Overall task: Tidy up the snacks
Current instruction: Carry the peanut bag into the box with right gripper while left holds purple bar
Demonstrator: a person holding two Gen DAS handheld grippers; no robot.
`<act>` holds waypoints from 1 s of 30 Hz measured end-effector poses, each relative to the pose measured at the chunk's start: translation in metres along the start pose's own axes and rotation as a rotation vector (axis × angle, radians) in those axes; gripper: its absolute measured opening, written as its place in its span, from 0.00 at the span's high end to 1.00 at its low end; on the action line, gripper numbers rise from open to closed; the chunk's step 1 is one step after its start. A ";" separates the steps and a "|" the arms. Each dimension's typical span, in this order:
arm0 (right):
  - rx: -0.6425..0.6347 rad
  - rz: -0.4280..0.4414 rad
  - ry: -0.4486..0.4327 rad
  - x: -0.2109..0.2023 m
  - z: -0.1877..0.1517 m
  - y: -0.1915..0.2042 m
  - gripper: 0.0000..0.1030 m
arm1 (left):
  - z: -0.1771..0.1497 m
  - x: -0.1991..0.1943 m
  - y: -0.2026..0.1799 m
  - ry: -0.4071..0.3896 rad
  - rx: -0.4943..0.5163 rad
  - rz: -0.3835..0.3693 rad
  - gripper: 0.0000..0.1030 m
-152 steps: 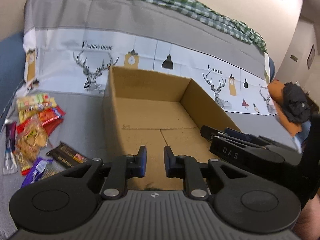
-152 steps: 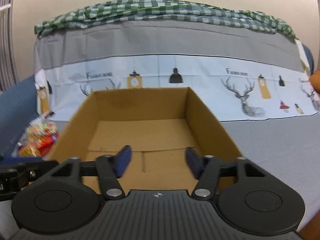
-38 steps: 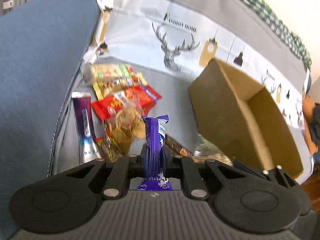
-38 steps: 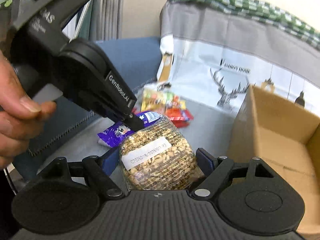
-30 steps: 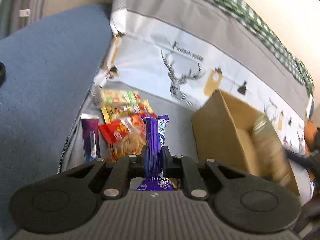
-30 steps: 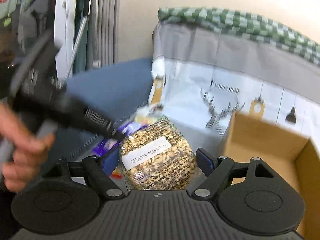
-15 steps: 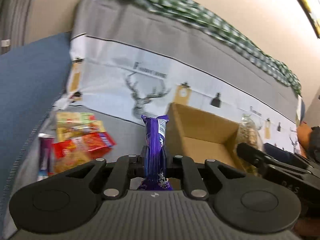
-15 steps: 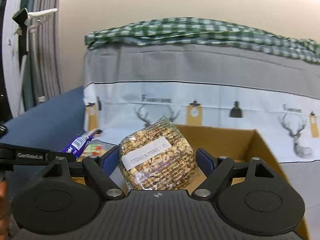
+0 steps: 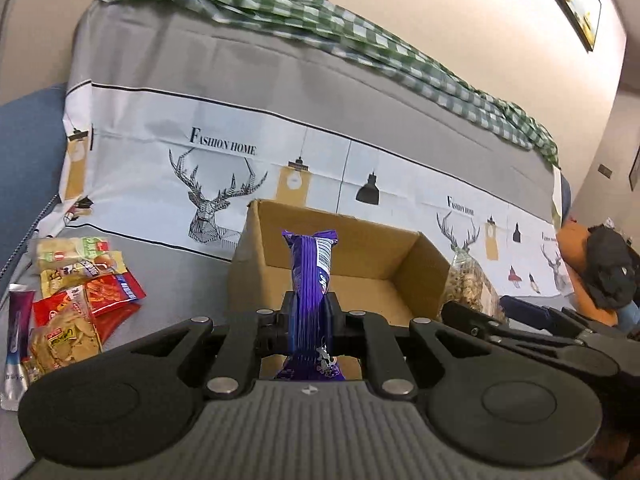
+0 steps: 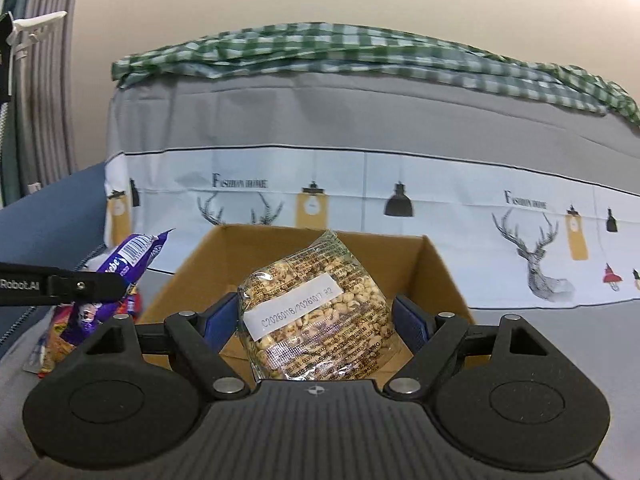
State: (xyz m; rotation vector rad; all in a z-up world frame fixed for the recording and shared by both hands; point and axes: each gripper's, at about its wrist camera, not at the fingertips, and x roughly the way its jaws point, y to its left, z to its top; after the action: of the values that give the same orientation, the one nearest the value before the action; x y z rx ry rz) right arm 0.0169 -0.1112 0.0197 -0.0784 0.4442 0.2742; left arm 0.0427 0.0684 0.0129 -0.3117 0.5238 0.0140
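Note:
My left gripper (image 9: 310,312) is shut on a purple snack bar (image 9: 310,276) held upright, in front of the open cardboard box (image 9: 430,268). My right gripper (image 10: 316,320) is shut on a clear bag of nuts (image 10: 316,312) with a white label, over the near edge of the box (image 10: 438,268). In the right wrist view the left gripper (image 10: 92,284) shows at the left with the purple bar (image 10: 132,258). In the left wrist view the nut bag (image 9: 468,284) shows at the right of the box. The box floor that shows is bare.
Several snack packets (image 9: 80,284) and a purple tube (image 9: 18,320) lie on the grey cover left of the box. A deer-print sheet (image 9: 224,184) rises behind it. A blue cushion (image 9: 24,140) is at far left. Orange and black clothes (image 9: 600,276) lie at right.
Both grippers have swung from the snack pile on the left toward the box, each carrying its snack. The box now sits straight ahead in both views.

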 end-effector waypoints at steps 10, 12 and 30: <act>0.011 -0.013 0.014 0.003 -0.002 0.000 0.20 | -0.006 0.004 0.000 0.023 -0.030 -0.074 0.87; 0.008 -0.011 0.012 0.003 -0.001 0.003 0.20 | -0.007 0.002 -0.003 0.017 -0.019 -0.093 0.87; 0.015 -0.046 0.020 0.005 -0.001 0.002 0.19 | -0.010 -0.001 -0.019 0.002 0.042 -0.160 0.87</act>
State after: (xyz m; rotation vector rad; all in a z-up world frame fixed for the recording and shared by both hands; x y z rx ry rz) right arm 0.0205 -0.1081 0.0160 -0.0764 0.4633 0.2250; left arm 0.0382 0.0478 0.0105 -0.3119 0.4995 -0.1518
